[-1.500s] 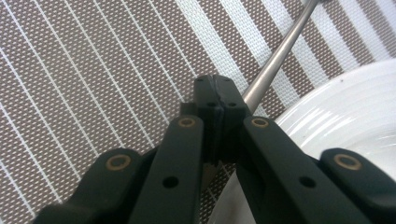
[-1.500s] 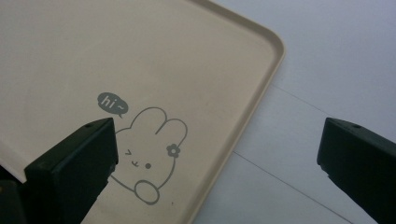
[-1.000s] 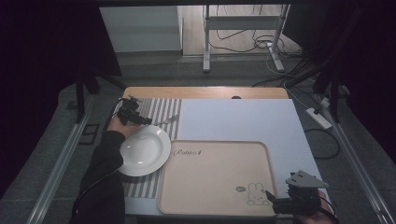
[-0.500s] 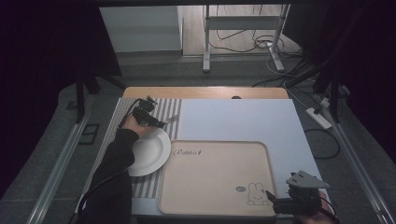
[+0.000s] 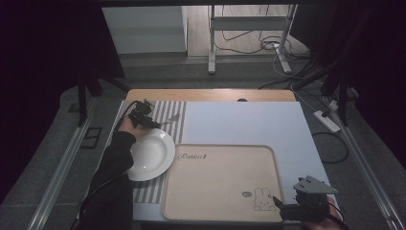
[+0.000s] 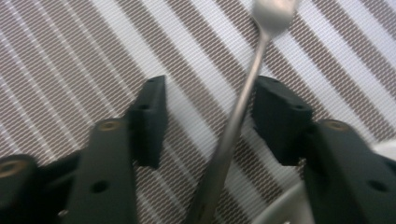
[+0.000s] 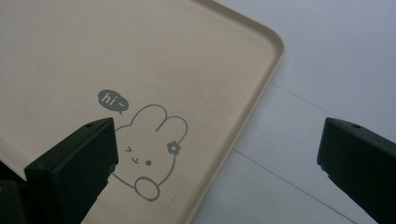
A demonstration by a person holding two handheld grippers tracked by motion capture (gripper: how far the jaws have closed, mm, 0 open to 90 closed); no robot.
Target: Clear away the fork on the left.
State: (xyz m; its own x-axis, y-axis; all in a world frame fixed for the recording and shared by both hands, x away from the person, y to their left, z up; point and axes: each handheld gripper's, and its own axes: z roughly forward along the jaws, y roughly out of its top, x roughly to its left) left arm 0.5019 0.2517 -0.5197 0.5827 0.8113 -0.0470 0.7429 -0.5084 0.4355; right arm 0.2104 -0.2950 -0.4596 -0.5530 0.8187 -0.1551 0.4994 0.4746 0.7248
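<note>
— Where is the fork (image 6: 243, 112) found relative to the left tongs (image 6: 208, 119)?
— It is seen between the jaws, on the striped mat (image 6: 70, 60) at the counter's far left, just beyond the white plate (image 5: 151, 154). The jaws have just been closing; no pad is pressed on it yet.
— And the right tongs (image 7: 217, 158)?
— Held released, wide apart, over the tray's (image 7: 140, 56) near right corner.

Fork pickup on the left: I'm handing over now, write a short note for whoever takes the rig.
Left gripper: fingers have just been closing around the fork, a gap on each side, no grip yet.
Right gripper: open, hovering over the tray corner by the rabbit print.
Fork lies on the striped mat behind the white plate.
Done: left gripper lined up.
Left: close, lift the fork.
</note>
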